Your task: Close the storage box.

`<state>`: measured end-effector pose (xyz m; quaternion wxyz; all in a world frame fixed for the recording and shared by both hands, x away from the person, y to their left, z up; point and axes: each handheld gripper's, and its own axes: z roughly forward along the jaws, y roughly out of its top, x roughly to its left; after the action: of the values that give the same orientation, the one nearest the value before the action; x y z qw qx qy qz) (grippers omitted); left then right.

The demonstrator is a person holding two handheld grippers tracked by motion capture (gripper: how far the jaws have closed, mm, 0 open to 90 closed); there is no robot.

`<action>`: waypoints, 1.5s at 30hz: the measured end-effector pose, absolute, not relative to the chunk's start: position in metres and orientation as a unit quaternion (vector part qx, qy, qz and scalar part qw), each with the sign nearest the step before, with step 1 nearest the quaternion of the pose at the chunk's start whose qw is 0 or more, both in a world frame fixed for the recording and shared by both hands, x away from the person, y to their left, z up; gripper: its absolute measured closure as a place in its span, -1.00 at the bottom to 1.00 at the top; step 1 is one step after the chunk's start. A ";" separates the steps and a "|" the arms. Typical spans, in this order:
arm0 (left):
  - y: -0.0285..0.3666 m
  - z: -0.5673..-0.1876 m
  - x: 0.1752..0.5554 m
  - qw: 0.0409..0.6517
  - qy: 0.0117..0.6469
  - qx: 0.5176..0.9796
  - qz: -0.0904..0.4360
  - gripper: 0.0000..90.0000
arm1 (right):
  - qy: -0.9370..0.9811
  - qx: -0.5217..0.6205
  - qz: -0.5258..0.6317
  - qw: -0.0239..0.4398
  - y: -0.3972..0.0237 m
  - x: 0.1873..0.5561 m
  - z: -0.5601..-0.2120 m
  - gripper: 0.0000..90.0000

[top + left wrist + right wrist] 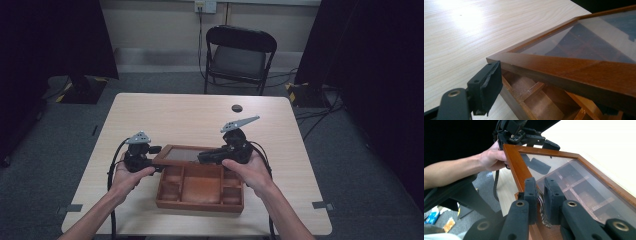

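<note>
Wooden box (200, 192) sits on the table (200, 112); its glass lid (182, 154) is part-raised. My left gripper (499, 75) clamps one lid corner; my right gripper (541, 202) pinches the frame, jaws nearly together; full opening remains.

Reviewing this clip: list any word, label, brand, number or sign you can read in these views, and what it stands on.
None can be read.
Wooden box and its glass lid: no print shows.
Table: bare wood grain.
Wall socket plate: any marking too small to read.
Yellow-black striped tape on the floor stands: stripes, no words.
</note>
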<state>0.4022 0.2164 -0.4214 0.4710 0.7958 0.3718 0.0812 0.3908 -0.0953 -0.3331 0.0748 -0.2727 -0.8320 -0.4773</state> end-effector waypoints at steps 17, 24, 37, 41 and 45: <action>0.237 -0.433 0.415 0.446 0.410 0.791 0.086 -0.56 | -0.844 -0.259 -0.464 0.068 -0.102 0.387 -0.338 0.82; 0.251 -0.437 0.421 0.441 0.427 0.784 0.090 -0.53 | -0.849 -0.255 -0.457 0.068 -0.103 0.383 -0.341 0.81; 0.261 -0.432 0.425 0.441 0.435 0.779 0.096 -0.54 | -0.862 -0.244 -0.438 0.070 -0.101 0.375 -0.351 0.81; 0.260 -0.432 0.425 0.440 0.435 0.780 0.093 -0.54 | -0.863 -0.247 -0.438 0.060 -0.101 0.370 -0.354 0.81; 0.259 -0.432 0.427 0.437 0.438 0.780 0.094 -0.54 | -0.868 -0.240 -0.431 0.055 -0.101 0.366 -0.357 0.81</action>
<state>0.4271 0.2593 -0.4324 0.4368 0.7800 0.4383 0.0940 0.3663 -0.1015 -0.3568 0.0549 -0.2402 -0.8681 -0.4309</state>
